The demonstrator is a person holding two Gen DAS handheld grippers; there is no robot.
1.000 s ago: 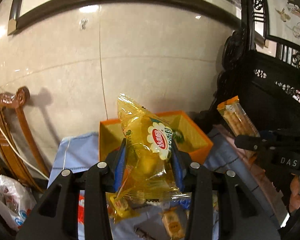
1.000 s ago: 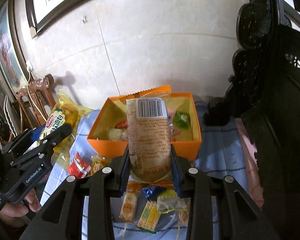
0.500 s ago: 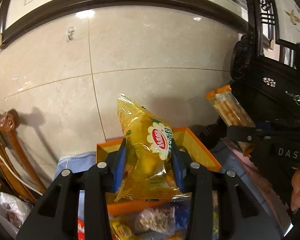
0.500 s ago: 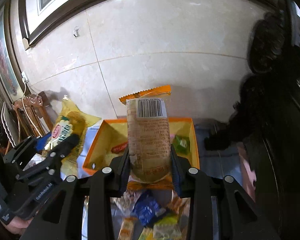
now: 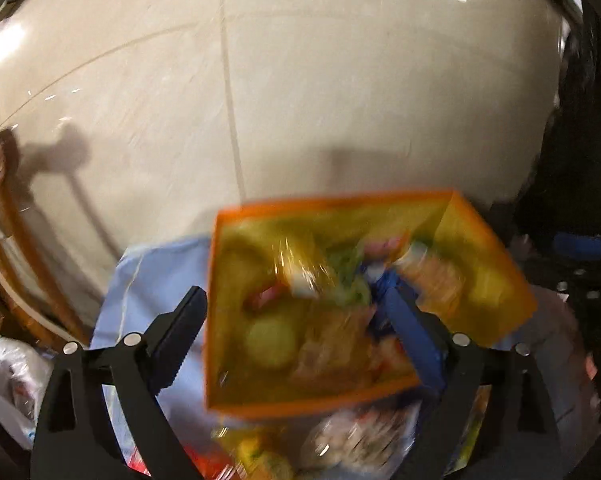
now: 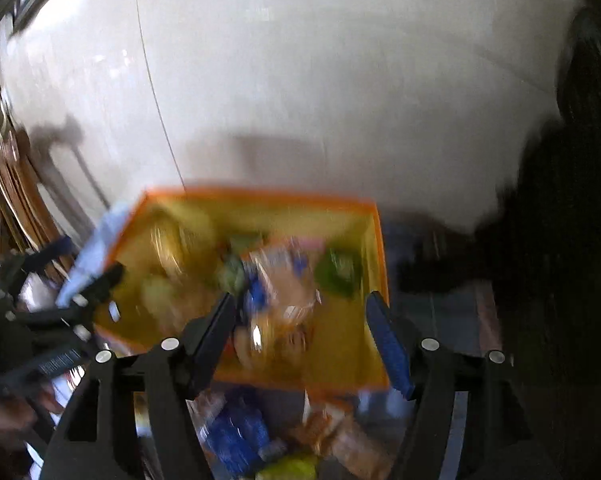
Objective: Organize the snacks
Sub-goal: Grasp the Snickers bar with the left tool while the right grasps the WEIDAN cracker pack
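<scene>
Two grippers, left gripper (image 5: 290,304) and right gripper (image 6: 300,312), both wide, empty, above the orange box (image 5: 488,280).

- Motion blur is smearing the snacks (image 5: 324,320) inside the orange box (image 5: 380,200), so individual packets are not telling apart.
- The left gripper's (image 5: 292,304) right finger is covering part of the box's near rim.
- The lower frame edge is cutting off loose packets (image 6: 236,440) at the bottom centre.

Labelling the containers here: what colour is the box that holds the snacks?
Orange rim and outside, yellow inside; the box shows best in the right wrist view.
</scene>
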